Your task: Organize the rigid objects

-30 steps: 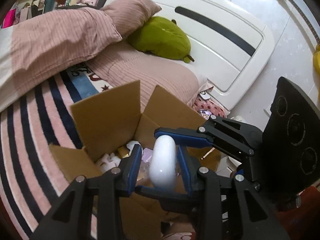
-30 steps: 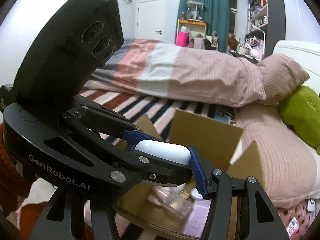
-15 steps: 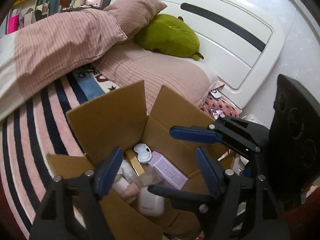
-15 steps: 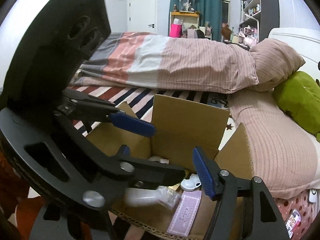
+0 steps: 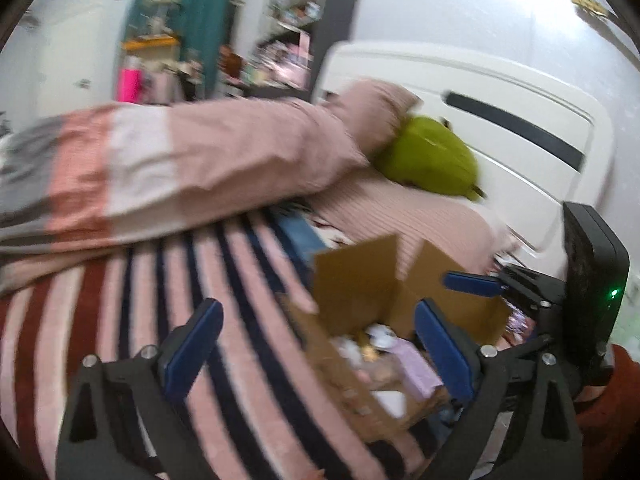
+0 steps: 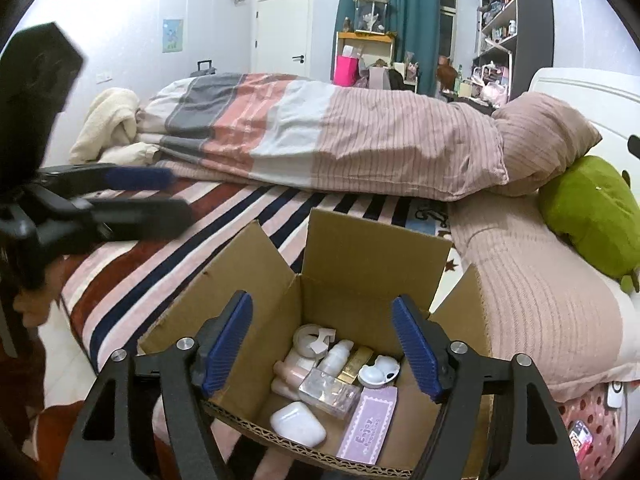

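The cardboard box (image 6: 372, 268) stands open on the striped bed cover (image 6: 168, 264). The white earbud case (image 6: 298, 424) lies at its near inside edge, beside a clear bottle (image 6: 329, 392) and a purple card (image 6: 370, 428). The right gripper (image 6: 322, 350) hangs above the box, jaws spread wide and empty. The left gripper (image 5: 316, 344) is likewise spread, holding nothing; its view is blurred, so the box contents there appear indistinct.

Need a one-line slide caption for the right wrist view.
Open right gripper above a cardboard box on the bed, holding a white earbud case, small bottles and a purple card.
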### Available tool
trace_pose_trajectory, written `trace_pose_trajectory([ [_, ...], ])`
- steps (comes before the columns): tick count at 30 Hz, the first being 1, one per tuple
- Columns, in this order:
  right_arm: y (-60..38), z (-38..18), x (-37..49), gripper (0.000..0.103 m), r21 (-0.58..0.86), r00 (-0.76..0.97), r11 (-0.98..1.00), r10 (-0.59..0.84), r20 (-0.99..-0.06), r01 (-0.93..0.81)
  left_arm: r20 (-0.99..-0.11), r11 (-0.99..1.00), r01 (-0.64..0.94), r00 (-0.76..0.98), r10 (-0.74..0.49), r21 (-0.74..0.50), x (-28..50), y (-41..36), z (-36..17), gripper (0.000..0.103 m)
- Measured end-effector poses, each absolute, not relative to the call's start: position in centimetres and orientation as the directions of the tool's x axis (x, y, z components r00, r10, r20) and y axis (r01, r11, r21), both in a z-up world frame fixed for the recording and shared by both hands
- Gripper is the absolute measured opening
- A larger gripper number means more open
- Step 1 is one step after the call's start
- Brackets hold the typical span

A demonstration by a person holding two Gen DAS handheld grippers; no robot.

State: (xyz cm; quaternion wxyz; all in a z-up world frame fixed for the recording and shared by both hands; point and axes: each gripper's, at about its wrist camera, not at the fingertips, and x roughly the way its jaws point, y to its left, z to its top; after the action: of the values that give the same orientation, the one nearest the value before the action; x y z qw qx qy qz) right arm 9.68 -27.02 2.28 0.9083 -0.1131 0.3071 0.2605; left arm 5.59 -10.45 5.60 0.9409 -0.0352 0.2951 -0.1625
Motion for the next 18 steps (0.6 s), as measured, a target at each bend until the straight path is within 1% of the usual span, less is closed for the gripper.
trace_pose_trajectory([
  [4, -27.0, 2.5, 9.6, 0.086, -0.049, 0.69, 0.843, 0.403, -0.602, -0.536, -0.536, 0.98, 0.16, 0.821, -0.198, -0.117, 4.2, -7.5, 5.5, 0.096],
  [6, -27.1, 2.4, 9.5, 0.093, -0.024, 0.683, 0.836, 0.431, -0.59, -0.549, -0.54, 0.99, 0.099, 0.831, -0.137, -0.099, 3.8, -6.4, 5.1, 0.096],
  [8, -27.3, 2.4, 9.5, 0.093, 0.001, 0.677, 0.827, 0.462, -0.574, -0.563, -0.545, 0.996, 0.033, 0.836, -0.072, -0.081, 3.6, -5.3, 4.7, 0.096],
  [10, -27.5, 2.5, 9.3, 0.093, 0.018, 0.677, 0.821, 0.482, -0.556, -0.57, -0.553, 0.998, -0.006, 0.832, -0.032, -0.066, 3.7, -4.5, 4.1, 0.096],
  [18, -27.4, 2.1, 9.4, 0.094, 0.028, 0.675, 0.818, 0.493, -0.549, -0.575, -0.573, 0.998, -0.041, 0.819, 0.003, -0.053, 3.5, -3.2, 2.5, 0.097],
])
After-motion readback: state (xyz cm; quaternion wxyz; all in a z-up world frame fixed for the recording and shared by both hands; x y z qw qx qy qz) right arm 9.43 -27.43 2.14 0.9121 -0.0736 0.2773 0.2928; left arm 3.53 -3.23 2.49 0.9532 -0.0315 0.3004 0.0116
